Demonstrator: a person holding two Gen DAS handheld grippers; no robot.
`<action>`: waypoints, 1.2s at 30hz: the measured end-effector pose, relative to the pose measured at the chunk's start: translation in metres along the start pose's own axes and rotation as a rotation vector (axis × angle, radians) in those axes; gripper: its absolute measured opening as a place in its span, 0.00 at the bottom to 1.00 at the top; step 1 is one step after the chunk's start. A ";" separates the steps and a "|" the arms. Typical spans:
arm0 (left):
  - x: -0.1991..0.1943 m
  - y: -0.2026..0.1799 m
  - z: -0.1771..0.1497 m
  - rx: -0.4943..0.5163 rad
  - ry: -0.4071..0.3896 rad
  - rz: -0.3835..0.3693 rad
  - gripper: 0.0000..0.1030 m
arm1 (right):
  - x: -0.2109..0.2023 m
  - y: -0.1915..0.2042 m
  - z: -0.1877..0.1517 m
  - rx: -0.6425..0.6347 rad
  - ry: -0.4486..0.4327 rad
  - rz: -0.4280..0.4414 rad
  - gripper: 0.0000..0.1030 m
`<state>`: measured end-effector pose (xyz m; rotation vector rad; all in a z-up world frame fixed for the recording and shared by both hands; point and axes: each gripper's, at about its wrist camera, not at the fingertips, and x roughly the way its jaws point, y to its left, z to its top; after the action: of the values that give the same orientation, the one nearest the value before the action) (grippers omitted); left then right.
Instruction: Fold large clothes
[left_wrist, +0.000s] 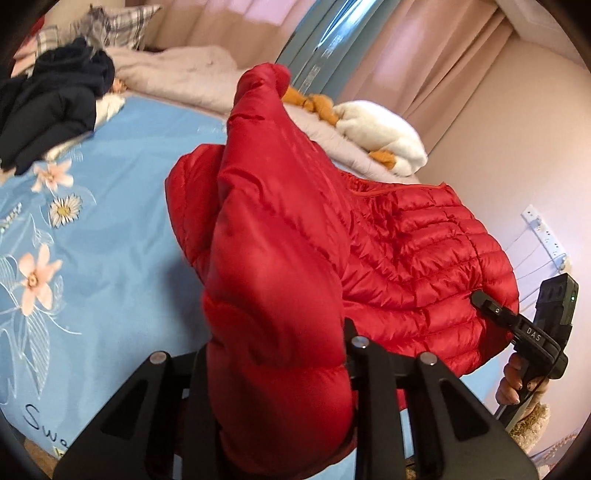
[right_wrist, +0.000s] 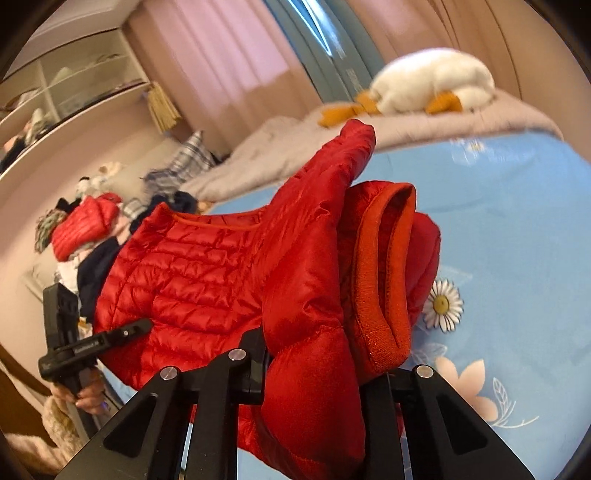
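The left gripper is pinched on a thick fold of the red down jacket, its black fingers pressed into the padding on both sides. From that grip a sleeve rises toward 12 o'clock in the left wrist view, while the quilted body spreads toward 2 o'clock over the blue floral bed sheet.

The right gripper is likewise clamped on the jacket (here at a bunched sleeve, whose orange-lined cuff gapes open just at 1 o'clock). The jacket body lies toward 10 o'clock of it.

Each camera catches the other gripper at the jacket's far edge.

Dark clothes are heaped at 10 o'clock on the bed, and a white plush duck rests on the grey blanket at 1 o'clock.
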<state>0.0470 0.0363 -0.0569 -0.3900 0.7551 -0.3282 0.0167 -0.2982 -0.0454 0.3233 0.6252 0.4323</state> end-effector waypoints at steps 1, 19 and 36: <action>-0.006 -0.002 0.000 0.006 -0.010 0.000 0.24 | -0.002 0.002 0.001 -0.009 -0.008 0.001 0.21; -0.026 -0.025 0.003 0.076 -0.081 -0.025 0.25 | -0.025 0.018 0.005 -0.059 -0.076 -0.043 0.21; 0.024 -0.030 0.044 0.137 -0.133 0.031 0.25 | 0.017 -0.002 0.029 -0.002 -0.097 -0.083 0.21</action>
<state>0.0903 0.0096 -0.0284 -0.2674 0.6042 -0.3199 0.0475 -0.2964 -0.0328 0.3131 0.5411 0.3359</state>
